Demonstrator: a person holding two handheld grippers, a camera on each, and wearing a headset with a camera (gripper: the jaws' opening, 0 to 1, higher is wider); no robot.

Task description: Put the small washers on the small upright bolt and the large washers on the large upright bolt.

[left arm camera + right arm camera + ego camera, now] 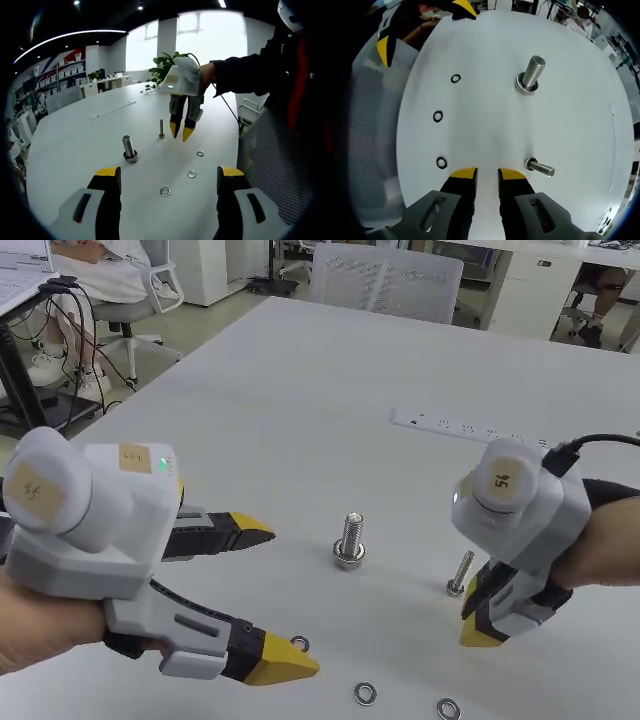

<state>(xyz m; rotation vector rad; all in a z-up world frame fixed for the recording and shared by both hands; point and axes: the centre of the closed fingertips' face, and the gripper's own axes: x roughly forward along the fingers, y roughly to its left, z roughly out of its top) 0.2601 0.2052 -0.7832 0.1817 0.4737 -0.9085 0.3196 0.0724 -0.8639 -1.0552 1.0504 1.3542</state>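
Looking down in the head view, we see three loose washers, small flat silver steel rings (365, 694), lying apart from one another on the white table (300, 410) on the side nearest us. The large bolt, a thick threaded silver steel stud (349, 537), stands upright behind them, and the small bolt, a thin silver one (461, 573), stands to its right. The left gripper (275, 600), white-bodied with black jaws and yellow tips, has its jaws spread wide and empty, one tip just beside the nearest washer. The right gripper (480, 635) hangs just beside the small bolt. Turning to the left gripper view, its own jaws stand far apart with a washer (165, 191) on the table ahead, between them, and the right gripper (180, 133) points down with tips narrowly parted. From the right gripper view, those jaws show a slim gap and grip nothing; the small bolt (540, 167) is just to one side of the tips, and the washers (437, 116) lie in a row on the other. We judge the rings light, stiff, thin and slippery on this smooth top, so a flat pinch would likely skate. We would nip one across its rim, tips on opposite edges, leaving the hole free to drop over the thread. Which size they are we cannot tell.
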